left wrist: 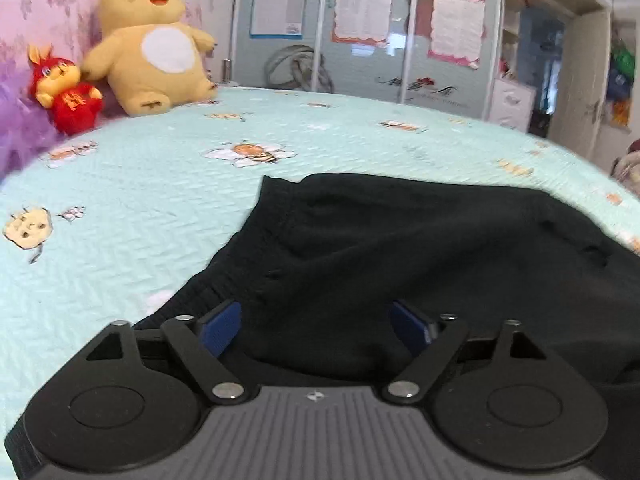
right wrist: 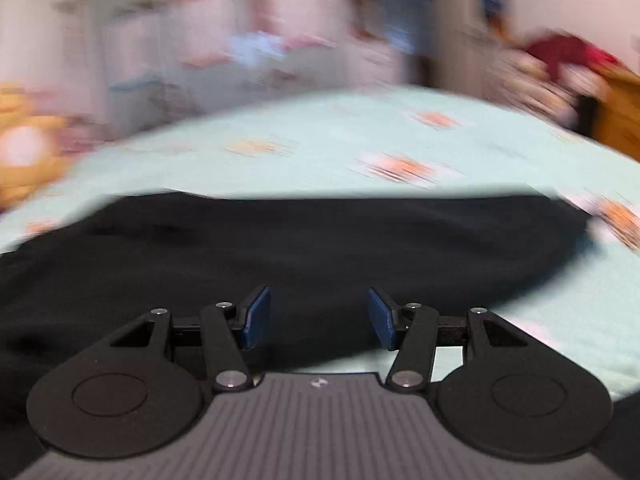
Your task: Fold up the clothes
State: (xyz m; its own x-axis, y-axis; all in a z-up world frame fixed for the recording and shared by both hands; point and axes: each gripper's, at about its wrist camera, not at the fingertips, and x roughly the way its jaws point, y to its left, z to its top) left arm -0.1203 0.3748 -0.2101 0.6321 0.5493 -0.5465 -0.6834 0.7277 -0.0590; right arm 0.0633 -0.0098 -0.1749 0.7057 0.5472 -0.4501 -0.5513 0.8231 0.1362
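Across the pale green bedspread [left wrist: 120, 208] in the left wrist view, a black garment [left wrist: 400, 248] lay spread from the near centre toward the right. The left gripper [left wrist: 316, 326] hung low over its near edge, blue pads [left wrist: 222, 326] spread wide with cloth between them but not pinched. A yellow plush toy [left wrist: 152, 44] and a red plush toy [left wrist: 66, 88] sat at the far left.

Seen from the right wrist, heavily blurred, the right gripper [right wrist: 318, 318] also stood with fingers apart over the garment [right wrist: 280, 248], which filled the near left and centre.
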